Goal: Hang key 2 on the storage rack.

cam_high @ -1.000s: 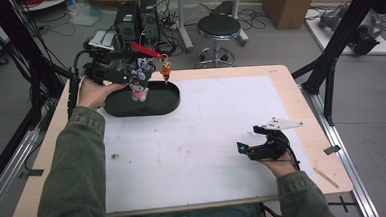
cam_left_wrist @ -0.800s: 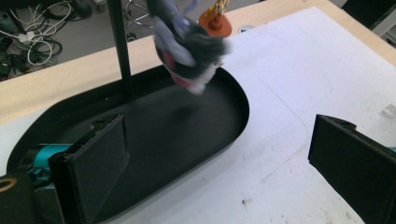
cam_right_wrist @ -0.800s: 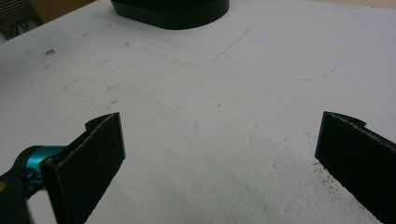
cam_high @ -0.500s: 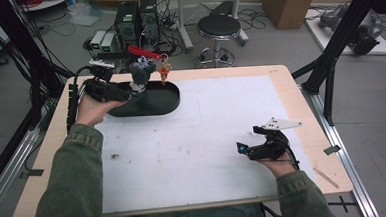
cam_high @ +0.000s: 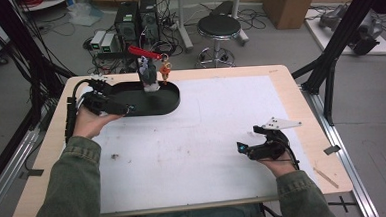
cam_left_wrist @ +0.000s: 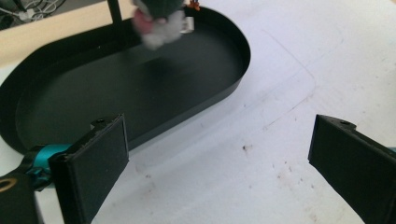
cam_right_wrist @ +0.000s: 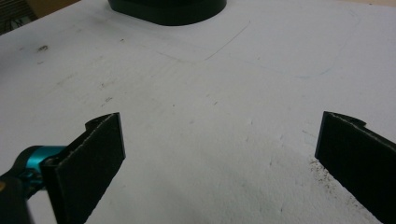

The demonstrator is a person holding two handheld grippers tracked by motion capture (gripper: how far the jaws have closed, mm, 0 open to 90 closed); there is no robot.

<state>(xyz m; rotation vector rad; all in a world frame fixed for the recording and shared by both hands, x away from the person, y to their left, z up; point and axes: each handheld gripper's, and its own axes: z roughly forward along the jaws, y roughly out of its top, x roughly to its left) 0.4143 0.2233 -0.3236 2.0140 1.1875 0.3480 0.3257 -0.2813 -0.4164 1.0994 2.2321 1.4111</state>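
A black oval tray [cam_high: 170,100] lies at the table's far left. Over its far side is a small toy bundle [cam_high: 149,76] of grey, white and pink parts, with a red strap [cam_high: 145,53] above it and an orange charm [cam_high: 165,69] beside it. It looks blurred in the left gripper view, where the toy bundle [cam_left_wrist: 159,19] is past the tray [cam_left_wrist: 140,93]; whether it hangs or stands I cannot tell. My left gripper [cam_high: 129,108] is open at the tray's near left rim, its jaws wide apart [cam_left_wrist: 219,154]. My right gripper [cam_high: 243,148] rests open at the near right with nothing between the jaws [cam_right_wrist: 219,158].
A white sheet [cam_high: 217,122] covers most of the wooden table [cam_high: 307,127]. A thin black post [cam_left_wrist: 112,9] stands behind the tray. A black frame leg [cam_high: 329,76] rises at the right edge. A stool [cam_high: 219,27] and computer boxes [cam_high: 136,16] stand beyond the table.
My left gripper has let go of the toy bundle and drawn back left and toward me. The bundle stays over the tray's far side. The right gripper has not moved.
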